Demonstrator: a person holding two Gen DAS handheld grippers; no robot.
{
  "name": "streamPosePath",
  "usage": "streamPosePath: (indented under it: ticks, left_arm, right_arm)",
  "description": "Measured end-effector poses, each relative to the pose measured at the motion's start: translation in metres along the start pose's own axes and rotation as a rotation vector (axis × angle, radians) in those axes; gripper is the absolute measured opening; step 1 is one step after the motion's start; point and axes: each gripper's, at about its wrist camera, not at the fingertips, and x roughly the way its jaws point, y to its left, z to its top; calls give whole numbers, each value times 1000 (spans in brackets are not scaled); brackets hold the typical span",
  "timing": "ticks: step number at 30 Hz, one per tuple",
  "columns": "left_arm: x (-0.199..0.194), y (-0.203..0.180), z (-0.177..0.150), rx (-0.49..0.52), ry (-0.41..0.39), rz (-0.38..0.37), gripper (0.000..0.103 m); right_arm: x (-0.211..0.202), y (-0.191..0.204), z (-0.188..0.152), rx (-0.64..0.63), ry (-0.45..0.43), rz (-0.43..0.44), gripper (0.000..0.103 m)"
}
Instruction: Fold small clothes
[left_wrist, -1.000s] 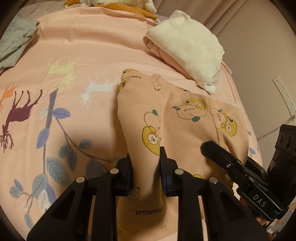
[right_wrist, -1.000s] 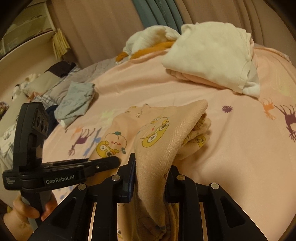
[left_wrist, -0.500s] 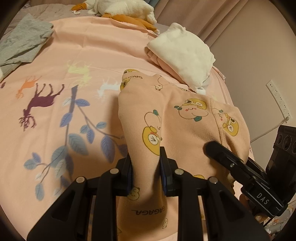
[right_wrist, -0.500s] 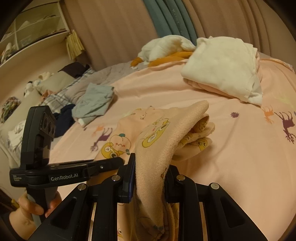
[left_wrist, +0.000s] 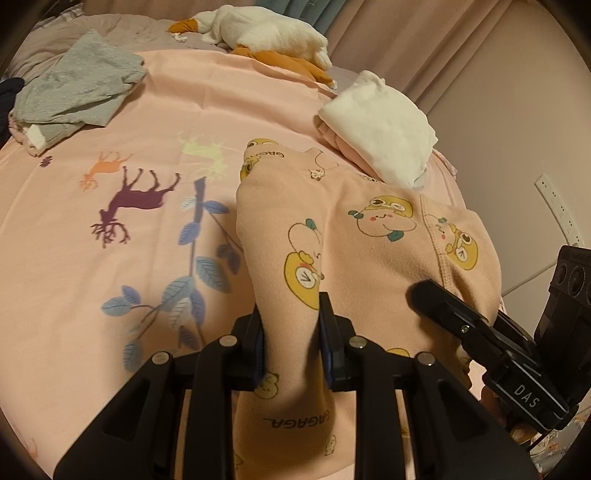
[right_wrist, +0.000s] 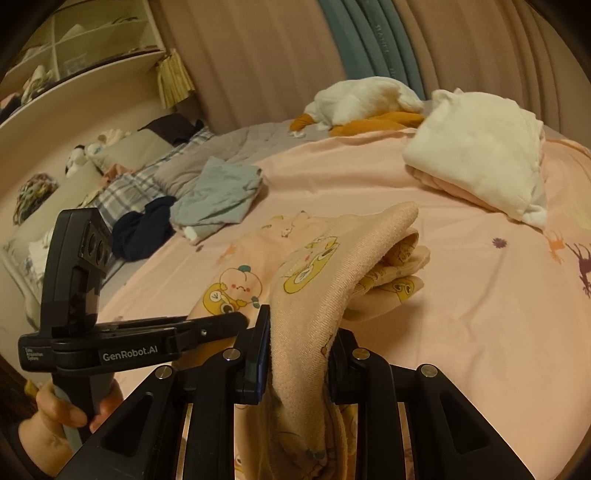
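The left hand-held gripper (left_wrist: 291, 332) is closed on a raised fold of the peach garment (left_wrist: 369, 236), with the cloth pinched between its two fingers. The right hand-held gripper (right_wrist: 299, 343) is also closed on the same garment, and it holds a thick bunch of the fabric that stands up between its fingers and hangs down below them. In the left wrist view the right hand-held gripper is seen at the right, touching the garment's right side. In the right wrist view the left hand-held gripper is seen at the left, held by the person's hand (right_wrist: 55, 417).

The peach garment has yellow cartoon prints and lies on the pink bedsheet (left_wrist: 110, 221), partly lifted at the near edge by both grippers. Its far part rests flat on the sheet. The sheet has prints of deer and blue leaves.

Just beyond the garment lies a folded stack (left_wrist: 376, 129) with a white piece on top and a pink one under it. A white and orange plush toy (left_wrist: 266, 33) lies farther back near the curtain (right_wrist: 258, 55). A grey garment (left_wrist: 77, 85) lies crumpled at the far left of the bed, well apart from the peach one, with a dark blue cloth (right_wrist: 142, 230) beside it.
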Motion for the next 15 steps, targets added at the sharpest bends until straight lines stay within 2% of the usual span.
streamPosePath:
  ticks: [15]
  left_arm:
    - [-12, 42, 3, -49, -23, 43, 24]
  right_arm:
    - [30, 31, 6, -46, 25, 35, 26]
